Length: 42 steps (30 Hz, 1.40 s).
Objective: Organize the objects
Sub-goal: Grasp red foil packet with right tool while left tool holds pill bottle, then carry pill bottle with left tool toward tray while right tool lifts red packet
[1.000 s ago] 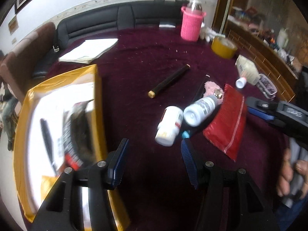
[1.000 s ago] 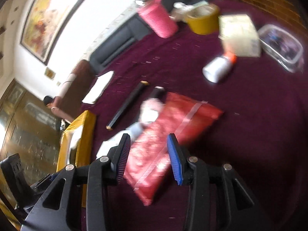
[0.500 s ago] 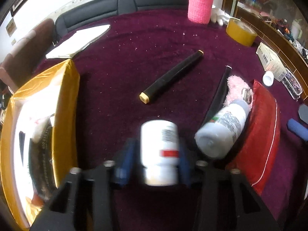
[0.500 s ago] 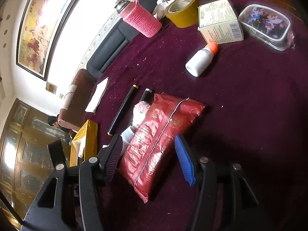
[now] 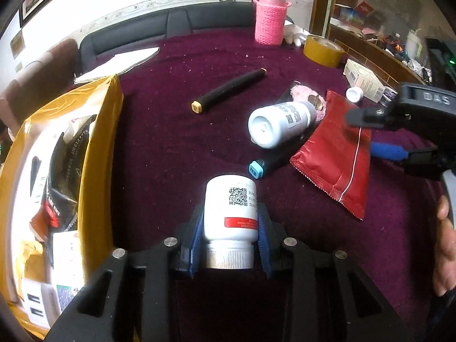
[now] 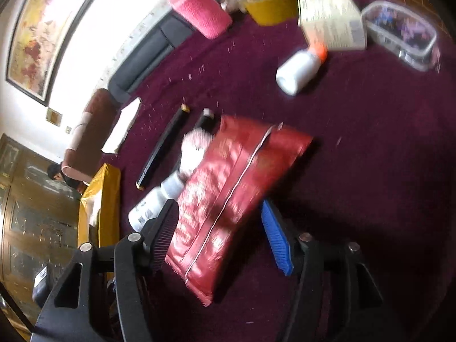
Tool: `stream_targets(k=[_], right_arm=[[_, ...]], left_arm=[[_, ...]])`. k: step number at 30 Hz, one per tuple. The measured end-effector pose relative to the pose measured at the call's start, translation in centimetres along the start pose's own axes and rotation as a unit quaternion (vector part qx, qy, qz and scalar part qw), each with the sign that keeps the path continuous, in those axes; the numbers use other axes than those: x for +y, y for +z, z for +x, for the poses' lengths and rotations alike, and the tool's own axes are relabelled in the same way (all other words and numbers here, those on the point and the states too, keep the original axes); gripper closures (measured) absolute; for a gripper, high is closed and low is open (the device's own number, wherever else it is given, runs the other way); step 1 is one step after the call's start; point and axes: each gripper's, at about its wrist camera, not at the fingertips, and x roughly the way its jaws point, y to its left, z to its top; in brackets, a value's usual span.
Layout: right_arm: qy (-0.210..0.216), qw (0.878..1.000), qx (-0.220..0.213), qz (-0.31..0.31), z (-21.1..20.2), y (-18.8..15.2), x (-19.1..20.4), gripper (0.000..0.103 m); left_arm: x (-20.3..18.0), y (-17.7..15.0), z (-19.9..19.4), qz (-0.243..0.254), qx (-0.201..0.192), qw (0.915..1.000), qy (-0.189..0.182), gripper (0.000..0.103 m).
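My left gripper (image 5: 229,228) is shut on a white pill bottle (image 5: 230,208) with a red stripe, its cap toward the camera. A second white bottle (image 5: 280,122) lies on its side on the purple tablecloth, propped on a blue-capped marker (image 5: 262,166). The red foil packet (image 6: 228,188) lies flat with its near end between the fingers of my right gripper (image 6: 221,236). Those jaws are opening and the blue pad stands clear of the packet. In the left wrist view the right gripper (image 5: 367,134) hovers over the red packet (image 5: 339,154).
A yellow box (image 5: 108,131) holding packets stands at the left. A black marker (image 5: 228,91), a pink fluffy keychain (image 5: 306,94), an orange-capped bottle (image 6: 299,68), a tape roll (image 5: 322,50), a carton (image 5: 362,78), a clear container (image 6: 399,31) and a pink-sleeved flask (image 5: 269,22) lie beyond.
My left gripper went from open above the table to shut on the white pill bottle. My right gripper's jaws widened and came down around the near end of the red packet.
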Motion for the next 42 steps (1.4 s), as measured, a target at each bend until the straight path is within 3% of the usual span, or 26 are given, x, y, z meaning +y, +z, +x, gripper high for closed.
stream_targets(k=[6, 9, 11, 12, 13, 16, 20, 22, 28, 42], right_arm=[[-0.081, 0.997, -0.013, 0.012, 1.7, 0.1, 2.7, 0.022], [-0.166, 0.985, -0.014, -0.038, 3.6, 0.4, 4.9, 0.014], [-0.179, 0.980, -0.021, -0.078, 4.2, 0.0, 5.5, 0.014], [-0.176, 0.980, -0.025, -0.087, 4.0, -0.3, 5.3, 0.017], [-0.179, 0.978, -0.027, -0.103, 3.7, -0.6, 5.1, 0.028], [-0.160, 0.979, -0.019, -0.127, 2.2, -0.9, 3.7, 0.040], [-0.197, 0.962, -0.050, -0.180, 1.2, -1.3, 2.5, 0.049], [-0.193, 0.961, -0.051, -0.190, 1.0, -1.3, 2.6, 0.054], [-0.136, 0.978, -0.068, -0.144, -0.9, -0.8, 1.5, 0.059], [-0.084, 0.985, -0.086, -0.127, -1.9, -0.4, 2.4, 0.059]], left_arm=[[0.3, -0.1, 0.1, 0.003, -0.012, 0.9999, -0.010, 0.074], [0.3, -0.2, 0.2, 0.010, -0.017, 0.9997, -0.014, 0.074], [0.3, -0.2, 0.2, 0.015, -0.020, 0.9996, -0.015, 0.074], [0.3, -0.3, 0.2, 0.015, -0.020, 0.9995, -0.016, 0.074], [0.4, -0.3, 0.2, 0.015, -0.020, 0.9995, -0.017, 0.074], [0.4, -0.2, 0.3, 0.013, -0.021, 0.9995, -0.018, 0.074], [0.4, -0.2, 0.3, 0.015, -0.023, 0.9995, -0.015, 0.074], [0.6, -0.3, 0.2, 0.006, -0.024, 0.9994, -0.023, 0.074], [1.0, -0.3, 0.1, -0.010, -0.027, 0.9988, -0.040, 0.074], [1.0, -0.2, -0.1, -0.019, -0.030, 0.9986, -0.038, 0.074]])
